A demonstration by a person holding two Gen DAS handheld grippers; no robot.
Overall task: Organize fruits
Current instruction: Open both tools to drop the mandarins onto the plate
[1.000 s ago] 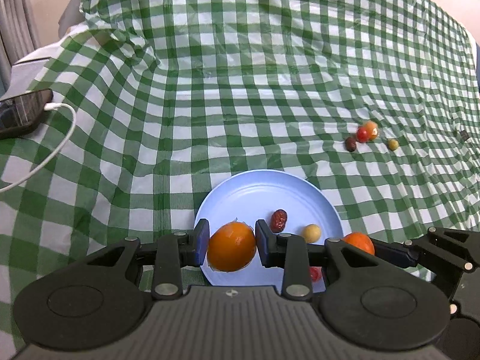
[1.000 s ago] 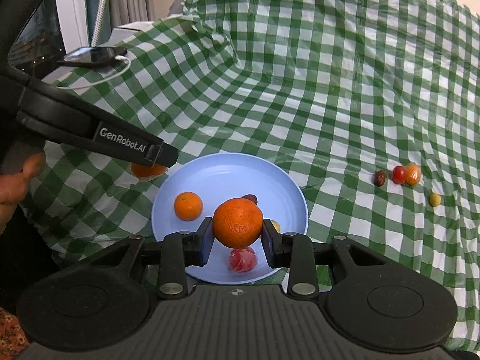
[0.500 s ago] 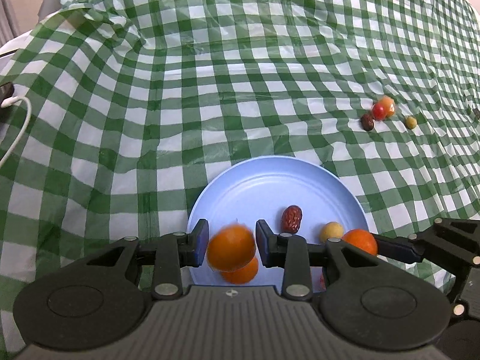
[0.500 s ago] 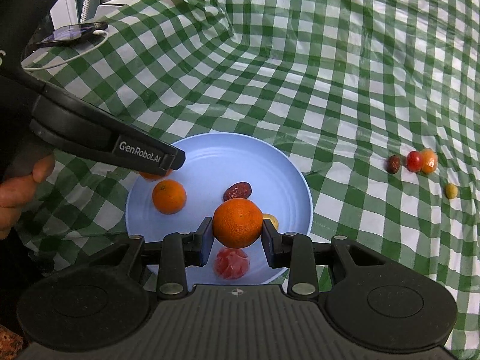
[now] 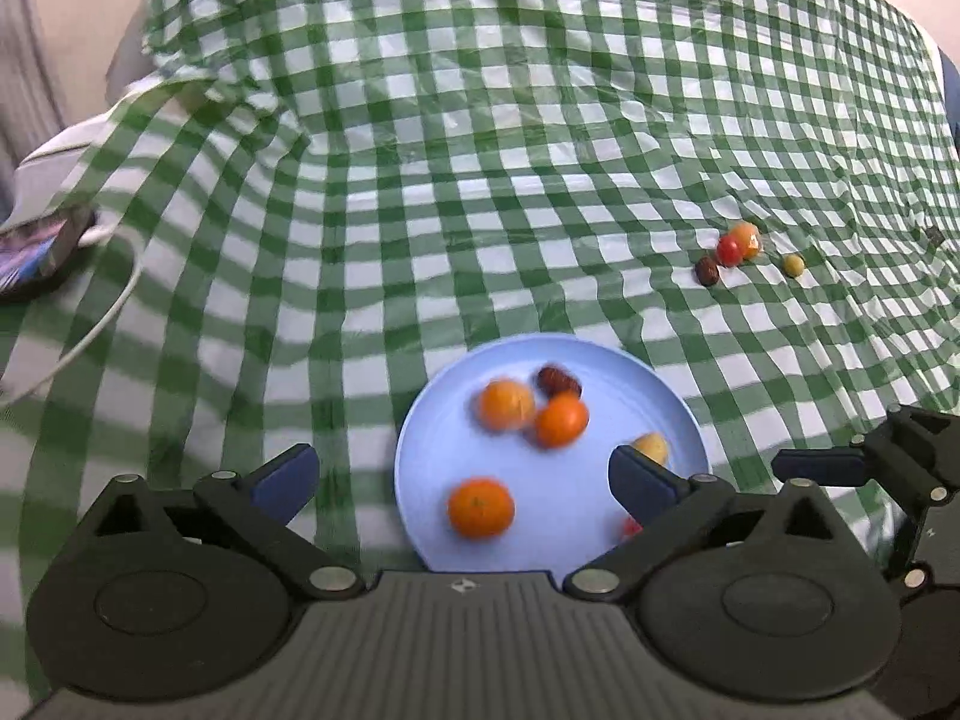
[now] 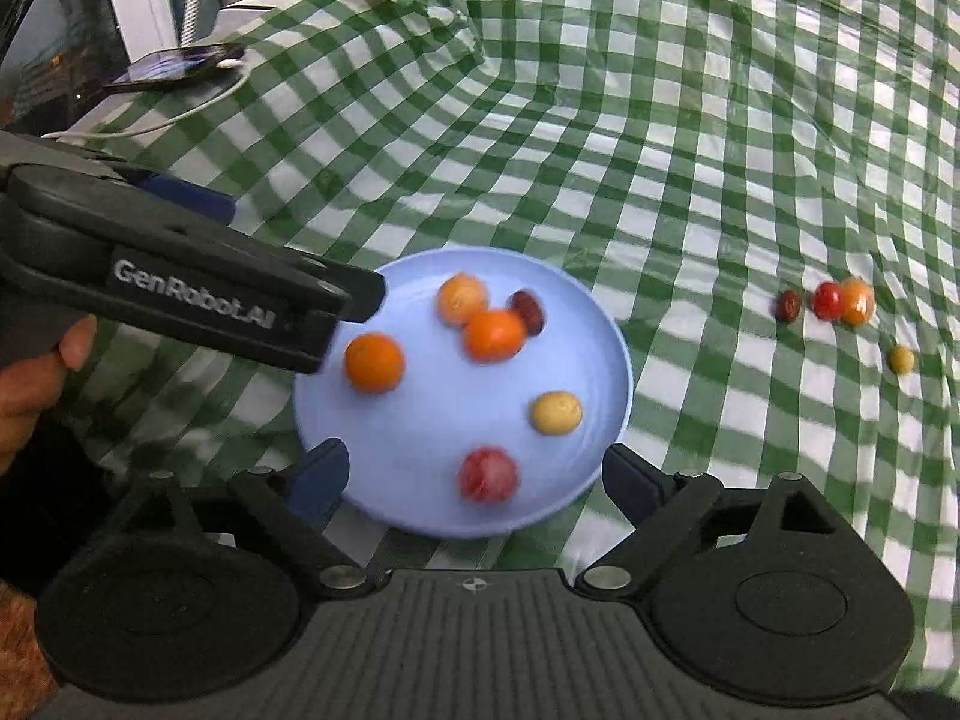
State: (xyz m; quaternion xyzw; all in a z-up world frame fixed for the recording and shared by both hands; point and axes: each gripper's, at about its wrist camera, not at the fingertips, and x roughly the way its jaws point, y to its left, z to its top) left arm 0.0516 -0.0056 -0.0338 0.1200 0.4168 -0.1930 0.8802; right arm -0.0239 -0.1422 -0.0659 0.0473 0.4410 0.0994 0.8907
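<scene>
Six fruits on the blue plate [image 6: 612, 372]: three oranges, one [image 6: 373, 362] near the left rim, two more [image 6: 493, 334] [image 6: 461, 298] blurred and touching toward the far side; a dark red date [image 6: 528, 311] against them; a small yellow fruit [image 6: 555, 412] at right; a red fruit [image 6: 487, 474] nearest the camera. Blur on the far pair read as rolling, probably just dropped; not certain.

Left outside the plate, well apart to the right on the cloth: a dark date [image 6: 788, 306], a red tomato-like fruit [image 6: 827, 300] and an orange-yellow fruit [image 6: 857, 300] in a touching row, plus a small yellow one [image 6: 901, 359] just beside them. Same four seen from the left wrist view, around the red one [image 5: 729, 250].

Judged well past halfway: six in, four to fetch.

Left gripper [image 5: 459, 477] over the near half of the plate, jaws opening wide, pads clear of everything; one orange [image 5: 480, 507] below the gap on the plate, not pinched. Right gripper [image 6: 474, 471] likewise opening, spread wide at the plate's near rim, nothing gripped. Left gripper's finger also crossing the right wrist view, held by a hand [image 6: 30, 384] at the left edge.

Plate on green-and-white checked cloth [image 6: 660, 150] covering the desk. Phone [image 6: 174, 63] with white cable [image 6: 198, 105] at far left.
</scene>
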